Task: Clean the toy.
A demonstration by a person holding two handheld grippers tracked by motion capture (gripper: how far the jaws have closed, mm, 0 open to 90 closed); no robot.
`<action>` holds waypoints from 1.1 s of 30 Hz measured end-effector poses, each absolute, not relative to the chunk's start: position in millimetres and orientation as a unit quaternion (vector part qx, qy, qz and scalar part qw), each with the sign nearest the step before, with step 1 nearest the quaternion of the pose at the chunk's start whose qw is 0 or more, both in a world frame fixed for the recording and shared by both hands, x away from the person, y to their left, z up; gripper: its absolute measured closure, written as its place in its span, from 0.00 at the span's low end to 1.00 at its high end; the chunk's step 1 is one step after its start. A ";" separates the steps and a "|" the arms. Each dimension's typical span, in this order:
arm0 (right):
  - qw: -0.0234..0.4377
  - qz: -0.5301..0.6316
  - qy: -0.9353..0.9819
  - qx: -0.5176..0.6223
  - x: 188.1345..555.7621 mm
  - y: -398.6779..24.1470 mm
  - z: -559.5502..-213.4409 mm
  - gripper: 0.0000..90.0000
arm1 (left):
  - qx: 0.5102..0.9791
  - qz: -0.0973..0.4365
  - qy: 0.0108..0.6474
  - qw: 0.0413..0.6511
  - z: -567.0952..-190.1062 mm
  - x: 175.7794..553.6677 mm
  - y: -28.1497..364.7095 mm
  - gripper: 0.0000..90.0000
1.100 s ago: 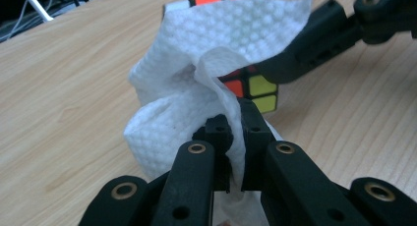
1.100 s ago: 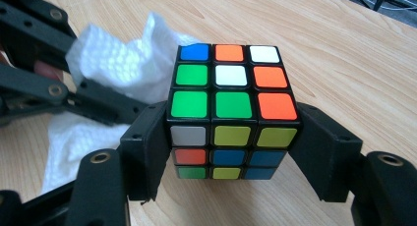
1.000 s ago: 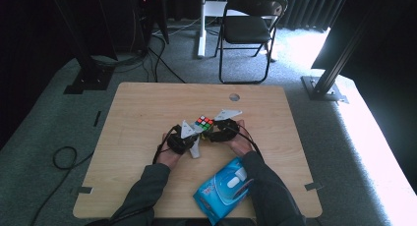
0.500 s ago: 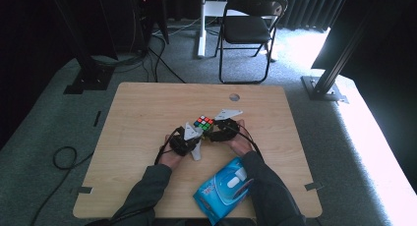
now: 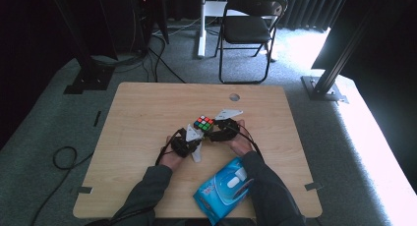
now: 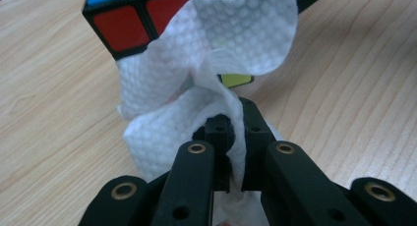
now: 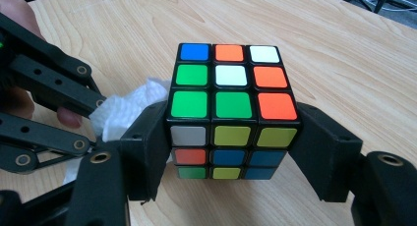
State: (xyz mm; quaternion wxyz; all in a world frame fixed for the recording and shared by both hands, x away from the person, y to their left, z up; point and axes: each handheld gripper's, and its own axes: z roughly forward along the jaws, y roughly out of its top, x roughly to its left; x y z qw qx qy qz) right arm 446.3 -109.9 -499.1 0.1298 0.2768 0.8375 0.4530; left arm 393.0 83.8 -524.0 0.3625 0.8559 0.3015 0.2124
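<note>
on the wooden table (image 5: 147, 118) there is one puzzle cube (image 5: 203, 123), one white wipe (image 6: 196, 98) and one blue pack of wipes (image 5: 222, 190), and the person works with two grippers, one in each hand. the cube sits near the middle of the table, just ahead of both hands.

the right gripper (image 7: 231, 147) has its two black jaws pressed against opposite sides of the cube (image 7: 231, 108), one on each flank, so the cube is pinched between them and stands square on the wood. its top face shows nine coloured squares: one blue, three orange, two white and three green. the face turned to the camera shows three rows of three as well, with white, yellow, red, blue and green squares.

the left gripper (image 6: 231, 137) has its jaws squeezed together on the single crumpled wipe, which bunches up from between the tips and rises against the side of the cube (image 6: 123, 19). in the right gripper view the same wipe (image 7: 123, 113) shows touching the cube's left side, beside the left gripper's linkage (image 7: 49, 88).

the one pack of wipes lies near the table's front edge, between the person's two forearms, well apart from the cube. one folding chair (image 5: 248, 32) stands on the carpet beyond the table.
</note>
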 end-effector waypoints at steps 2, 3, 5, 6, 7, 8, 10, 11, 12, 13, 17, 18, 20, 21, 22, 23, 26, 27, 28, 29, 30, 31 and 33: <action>0.129 0.451 0.839 0.276 446.1 -109.3 -499.6 0.38 | 0.855 0.214 0.300 0.365 -522.2 392.3 83.0 0.95; 0.129 0.451 0.839 0.276 446.0 -109.2 -499.8 0.38 | 0.856 0.214 0.298 0.365 -521.1 391.9 83.0 0.95; 0.129 0.451 0.839 0.275 446.1 -109.2 -500.0 0.38 | 0.854 0.215 0.298 0.370 -519.1 391.5 82.9 0.95; 0.130 0.451 0.839 0.274 446.2 -109.3 -500.2 0.38 | 0.853 0.216 0.297 0.370 -518.0 391.5 83.0 0.95; 0.130 0.450 0.840 0.274 446.2 -109.3 -500.5 0.38 | 0.853 0.216 0.297 0.371 -517.0 391.1 83.1 0.95; 0.128 0.450 0.840 0.274 445.9 -109.2 -500.6 0.38 | 0.852 0.216 0.298 0.373 -516.3 390.9 83.0 0.95; 0.126 0.448 0.842 0.273 445.7 -108.8 -501.1 0.38 | 0.852 0.218 0.295 0.374 -514.3 390.7 83.7 0.95; 0.126 0.447 0.843 0.273 445.6 -108.6 -501.4 0.38 | 0.850 0.219 0.297 0.376 -513.3 390.6 84.1 0.95; 0.127 0.445 0.843 0.272 445.5 -108.3 -501.5 0.38 | 0.849 0.220 0.297 0.378 -512.2 390.6 84.7 0.95; 0.126 0.445 0.844 0.272 445.5 -108.2 -501.6 0.38 | 0.847 0.221 0.298 0.380 -511.0 390.7 85.3 0.95; 0.125 0.445 0.844 0.271 445.3 -108.3 -501.9 0.38 | 0.842 0.224 0.301 0.388 -505.7 391.1 88.3 0.95; 0.125 0.444 0.845 0.271 445.3 -108.2 -502.0 0.38 | 0.842 0.226 0.302 0.387 -504.5 391.6 89.7 0.95; 0.124 0.444 0.845 0.271 445.2 -108.0 -502.0 0.38 | 0.840 0.226 0.303 0.390 -503.7 392.0 90.8 0.95; 0.124 0.444 0.845 0.271 445.2 -108.0 -502.0 0.38 | 0.840 0.226 0.303 0.390 -503.7 392.0 90.8 0.95; 0.124 0.444 0.846 0.270 445.2 -107.9 -502.2 0.38 | 0.834 0.230 0.308 0.395 -501.4 392.4 93.6 0.95; 0.124 0.443 0.846 0.269 445.1 -107.8 -502.3 0.38 | 0.834 0.230 0.308 0.395 -500.1 392.4 94.7 0.95; 0.123 0.443 0.846 0.269 445.0 -107.4 -502.6 0.38 | 0.832 0.232 0.308 0.398 -498.4 392.4 95.9 0.95; 0.123 0.443 0.846 0.269 445.1 -107.4 -502.5 0.38 | 0.833 0.232 0.308 0.398 -498.4 392.4 96.0 0.95; 0.124 0.443 0.846 0.269 445.1 -107.4 -502.4 0.38 | 0.833 0.232 0.308 0.398 -498.4 392.4 96.0 0.95; 0.125 0.443 0.846 0.270 445.0 -107.5 -502.3 0.38 | 0.834 0.231 0.307 0.397 -499.2 392.4 96.0 0.95; 0.125 0.443 0.846 0.270 445.0 -107.5 -502.3 0.38 | 0.834 0.231 0.307 0.396 -500.0 392.3 95.8 0.95; 0.125 0.443 0.846 0.270 445.1 -107.6 -502.3 0.38 | 0.835 0.231 0.306 0.394 -501.2 392.2 95.1 0.95; 0.126 0.444 0.845 0.270 445.2 -107.7 -501.9 0.38 | 0.839 0.228 0.305 0.389 -504.0 391.7 93.4 0.95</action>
